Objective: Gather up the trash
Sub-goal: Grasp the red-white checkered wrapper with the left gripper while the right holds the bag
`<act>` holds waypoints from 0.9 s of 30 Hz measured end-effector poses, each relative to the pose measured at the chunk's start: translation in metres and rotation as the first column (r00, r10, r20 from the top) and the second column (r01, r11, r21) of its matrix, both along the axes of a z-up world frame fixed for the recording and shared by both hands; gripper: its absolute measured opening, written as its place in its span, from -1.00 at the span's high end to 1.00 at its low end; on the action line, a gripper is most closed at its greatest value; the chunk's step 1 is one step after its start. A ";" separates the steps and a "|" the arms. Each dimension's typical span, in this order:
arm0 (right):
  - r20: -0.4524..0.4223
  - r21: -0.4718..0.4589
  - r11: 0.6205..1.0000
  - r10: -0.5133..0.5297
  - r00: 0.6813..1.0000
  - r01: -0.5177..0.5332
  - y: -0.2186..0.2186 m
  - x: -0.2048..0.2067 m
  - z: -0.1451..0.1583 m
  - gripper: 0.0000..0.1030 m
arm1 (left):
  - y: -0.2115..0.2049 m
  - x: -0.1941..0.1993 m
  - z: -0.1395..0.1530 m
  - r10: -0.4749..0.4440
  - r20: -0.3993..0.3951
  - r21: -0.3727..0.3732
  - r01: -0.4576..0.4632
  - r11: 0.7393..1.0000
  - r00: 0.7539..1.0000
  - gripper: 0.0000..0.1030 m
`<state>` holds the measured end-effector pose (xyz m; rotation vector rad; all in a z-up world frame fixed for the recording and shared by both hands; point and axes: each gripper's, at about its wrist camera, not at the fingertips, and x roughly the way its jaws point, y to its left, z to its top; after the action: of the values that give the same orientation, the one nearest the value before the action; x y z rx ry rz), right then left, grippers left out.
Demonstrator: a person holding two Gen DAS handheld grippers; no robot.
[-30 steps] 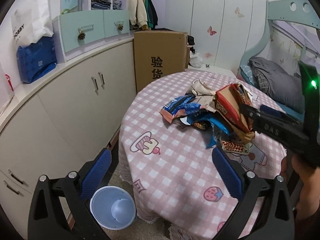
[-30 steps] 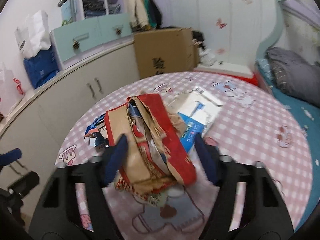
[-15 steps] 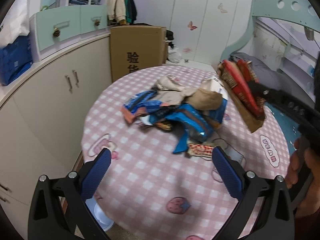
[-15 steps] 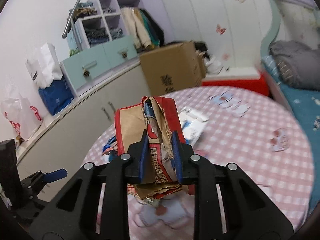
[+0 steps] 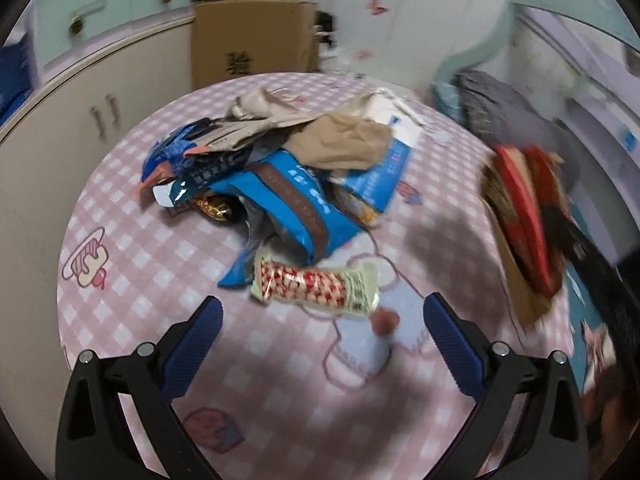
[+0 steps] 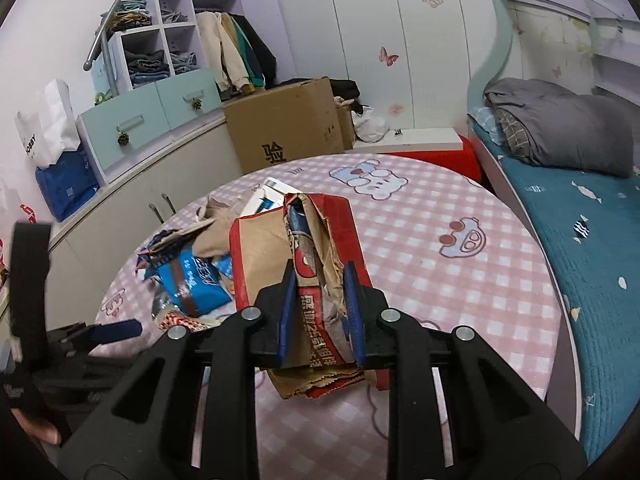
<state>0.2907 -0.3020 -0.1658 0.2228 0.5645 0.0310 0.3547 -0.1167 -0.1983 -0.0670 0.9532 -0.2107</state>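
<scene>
My right gripper (image 6: 319, 312) is shut on a red and brown paper bag (image 6: 296, 240) and holds it above the round table with the pink checked cloth (image 6: 440, 280). The bag also shows at the right of the left wrist view (image 5: 524, 216). My left gripper (image 5: 320, 332) is open and empty, low over the table. Just ahead of it lies a red and white snack wrapper (image 5: 316, 286). Behind that is a pile of trash: a blue packet (image 5: 296, 200), a brown paper bag (image 5: 344, 144) and several other wrappers.
A cardboard box (image 6: 288, 128) stands beyond the table. White cabinets (image 6: 132, 208) with teal drawers (image 6: 152, 120) run along the left. A bed (image 6: 580, 208) with a grey duvet is at the right.
My right gripper closed on the red and brown bag and lifted it off the pile. My left gripper swung from the table's left edge to over the table, nearer the red and white wrapper.
</scene>
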 end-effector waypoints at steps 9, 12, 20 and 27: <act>-0.039 -0.001 0.999 0.036 0.999 -0.036 -0.002 0.010 -0.011 0.56 | -0.015 0.022 -0.010 0.139 -0.018 0.098 -0.137 0.986 0.990 -0.70; -0.050 0.003 0.999 0.048 0.998 -0.048 -0.001 0.013 -0.013 0.56 | -0.018 0.020 -0.010 0.140 -0.015 0.123 -0.137 0.983 0.990 -0.59; -0.063 -0.011 0.997 0.075 0.995 -0.075 0.013 0.007 -0.013 0.56 | 0.009 -0.006 -0.005 0.088 0.026 0.069 -0.089 0.994 0.996 0.04; -0.076 -0.022 0.995 0.097 0.992 -0.099 0.032 -0.001 -0.013 0.56 | 0.024 -0.023 -0.008 0.010 0.056 0.025 -0.012 1.000 0.998 0.18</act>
<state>0.2899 -0.2702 -0.1788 0.1715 0.6495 0.1106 0.3319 -0.0928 -0.2067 -0.0431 0.8996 -0.1898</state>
